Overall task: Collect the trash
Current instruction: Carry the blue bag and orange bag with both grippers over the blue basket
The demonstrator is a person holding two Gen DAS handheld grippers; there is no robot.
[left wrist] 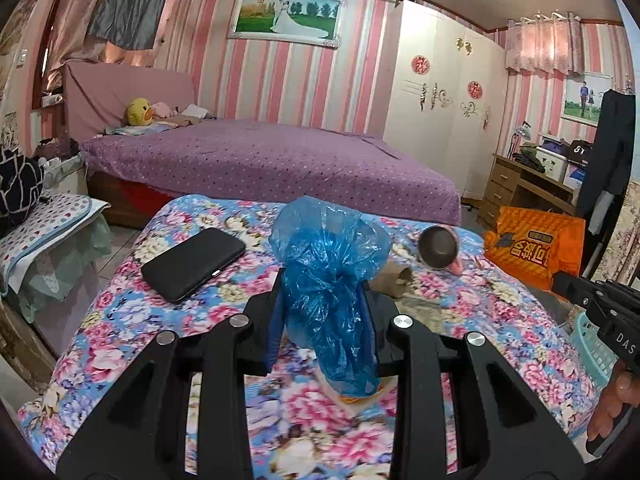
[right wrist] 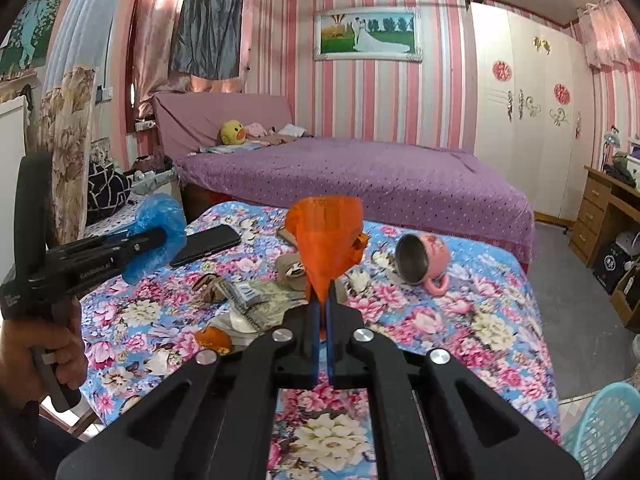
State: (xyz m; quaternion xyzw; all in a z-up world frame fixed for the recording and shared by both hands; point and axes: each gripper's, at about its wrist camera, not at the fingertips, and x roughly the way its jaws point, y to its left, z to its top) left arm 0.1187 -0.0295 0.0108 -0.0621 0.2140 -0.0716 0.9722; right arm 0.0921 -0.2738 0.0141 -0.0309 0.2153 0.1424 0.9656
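The left gripper (left wrist: 324, 300) is built of matte black plastic, with angular linkage arms in which triangular cut-outs are seen. Round silver pivot screws (left wrist: 402, 321) are set at the joints, and blue pads are fitted along the inner faces of the fingers (left wrist: 276, 320). The right gripper (right wrist: 322, 308) is made alike, with blue-lined fingers (right wrist: 314, 320). White lettering is printed on both bodies. A bare-skinned left hand (right wrist: 48, 356) is shown.

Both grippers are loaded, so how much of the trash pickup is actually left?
In hand: left gripper clamps the blue plastic bag; right gripper pinches the orange wrapper. Nothing visibly binned yet. Left: paper scraps, orange peel, cardboard tube on the floral cloth.
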